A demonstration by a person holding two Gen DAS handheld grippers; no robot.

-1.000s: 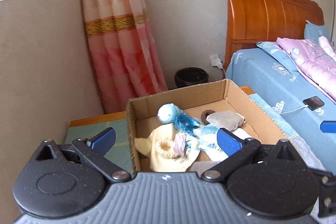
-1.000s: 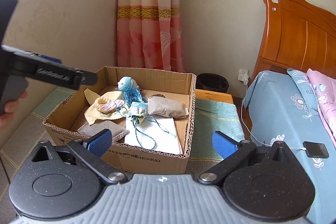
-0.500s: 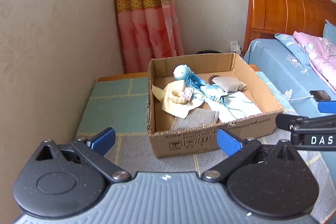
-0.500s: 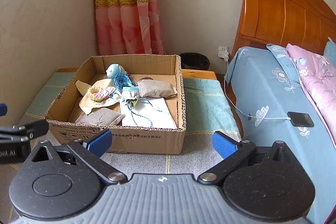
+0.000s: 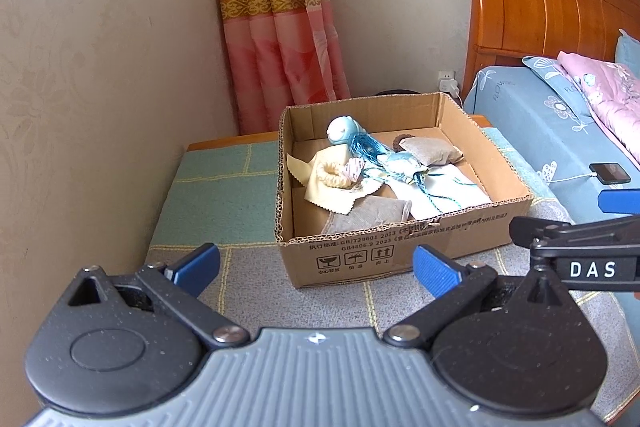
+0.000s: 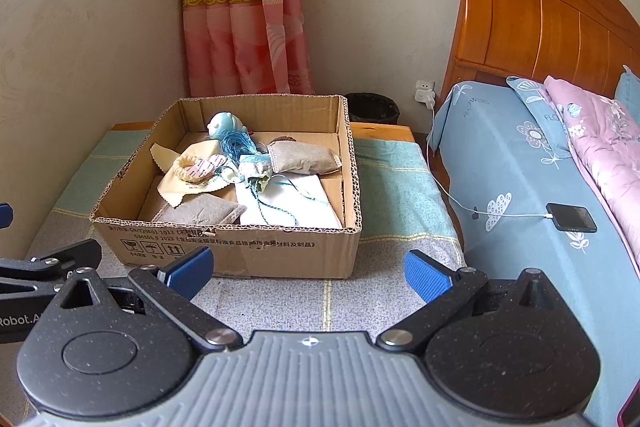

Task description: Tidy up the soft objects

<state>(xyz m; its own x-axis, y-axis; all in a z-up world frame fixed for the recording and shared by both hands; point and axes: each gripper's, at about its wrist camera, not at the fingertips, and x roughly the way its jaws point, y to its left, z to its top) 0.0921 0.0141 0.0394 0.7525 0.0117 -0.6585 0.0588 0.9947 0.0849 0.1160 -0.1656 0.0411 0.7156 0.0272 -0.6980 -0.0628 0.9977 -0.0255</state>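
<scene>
Both grippers, left gripper (image 5: 316,269) and right gripper (image 6: 307,269), wide open, empty; cardboard box (image 6: 240,247) at 12 o'clock gathers soft items.

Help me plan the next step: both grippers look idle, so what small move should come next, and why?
Probably ease the open left gripper forward over the brown cardboard box toward the grey fabric pouch nearest its front wall; the right gripper is open and empty too.

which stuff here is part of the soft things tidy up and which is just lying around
Job: cardboard box, blue plush toy, yellow cloth, grey pouches, white cloth.
Lying about: phone, charging cable, black bin, curtain.
</scene>
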